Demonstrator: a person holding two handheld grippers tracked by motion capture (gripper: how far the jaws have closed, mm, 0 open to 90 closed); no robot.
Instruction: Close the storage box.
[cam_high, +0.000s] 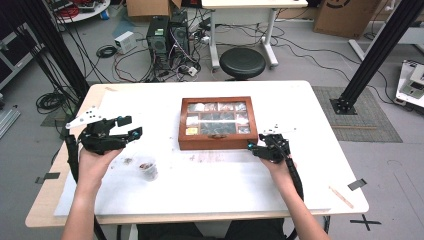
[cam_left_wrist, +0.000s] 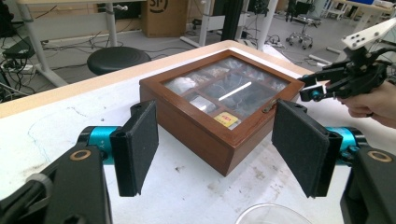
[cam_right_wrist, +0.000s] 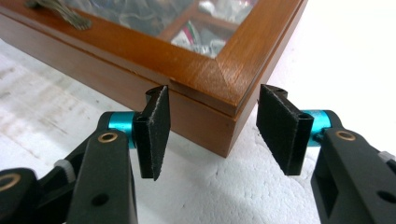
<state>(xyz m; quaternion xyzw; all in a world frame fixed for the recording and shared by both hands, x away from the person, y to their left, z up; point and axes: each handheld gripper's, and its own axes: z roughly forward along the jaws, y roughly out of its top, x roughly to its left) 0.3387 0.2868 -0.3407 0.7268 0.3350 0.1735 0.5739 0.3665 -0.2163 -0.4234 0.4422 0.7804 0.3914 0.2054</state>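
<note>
A brown wooden box (cam_high: 217, 141) with a glass lid over several compartments lies shut mid-table. In the right gripper view, my right gripper (cam_right_wrist: 212, 130) stands open, its jaws on either side of the box's (cam_right_wrist: 205, 74) near corner, and a metal latch (cam_right_wrist: 60, 11) shows at the top left. The high view puts that gripper (cam_high: 254, 148) at the box's front right corner. My left gripper (cam_high: 131, 126) is open and held above the table left of the box. Its own view (cam_left_wrist: 219, 149) faces the box (cam_left_wrist: 205, 130), with the other gripper (cam_left_wrist: 317, 91) beyond.
A small clear cup (cam_high: 148, 169) with brownish bits stands in front of the left hand, and its rim (cam_left_wrist: 271, 215) shows below the jaws. A wooden stick (cam_high: 341, 196) lies near the table's right front edge. Behind the table are a black stool (cam_high: 242, 62) and computer towers (cam_high: 167, 35).
</note>
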